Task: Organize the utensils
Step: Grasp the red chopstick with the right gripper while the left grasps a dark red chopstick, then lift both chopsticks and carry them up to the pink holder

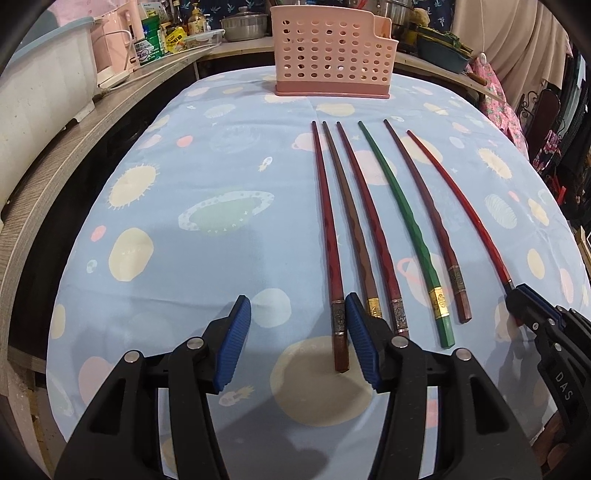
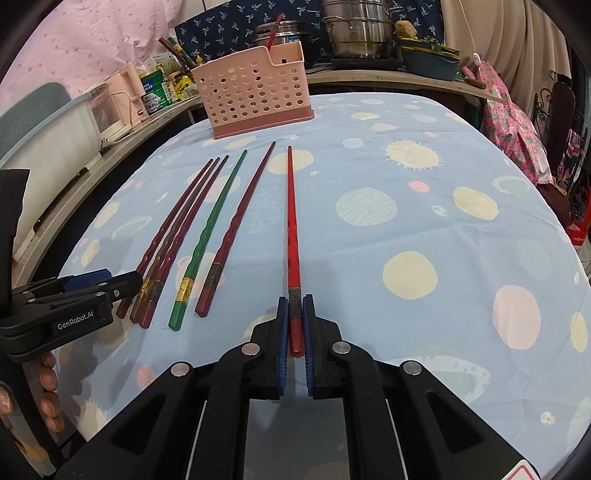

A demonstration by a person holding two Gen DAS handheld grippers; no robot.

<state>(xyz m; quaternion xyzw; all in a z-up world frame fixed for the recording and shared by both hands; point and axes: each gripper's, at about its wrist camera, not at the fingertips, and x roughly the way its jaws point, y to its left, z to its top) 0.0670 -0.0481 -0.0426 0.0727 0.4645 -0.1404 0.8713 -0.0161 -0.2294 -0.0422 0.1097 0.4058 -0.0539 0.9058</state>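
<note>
Several chopsticks lie side by side on the blue space-print tablecloth [image 1: 184, 258], tips toward a pink perforated utensil basket [image 1: 332, 55] at the far edge; the basket also shows in the right wrist view [image 2: 255, 92]. My right gripper [image 2: 295, 314] is shut on the thick end of the bright red chopstick [image 2: 291, 221], the rightmost one [image 1: 458, 203]. My left gripper [image 1: 295, 332] is open over the near ends of the leftmost chopsticks; the dark red chopstick [image 1: 325, 229] lies just inside its right finger. A green chopstick [image 1: 402, 221] lies in the middle of the row.
A wooden counter [image 1: 74, 147] runs along the left and back with a white tub [image 1: 37, 110], bottles, packets and steel pots [image 2: 354, 33]. Patterned cloth [image 2: 509, 122] hangs at the right. The basket holds a few utensils in the right wrist view.
</note>
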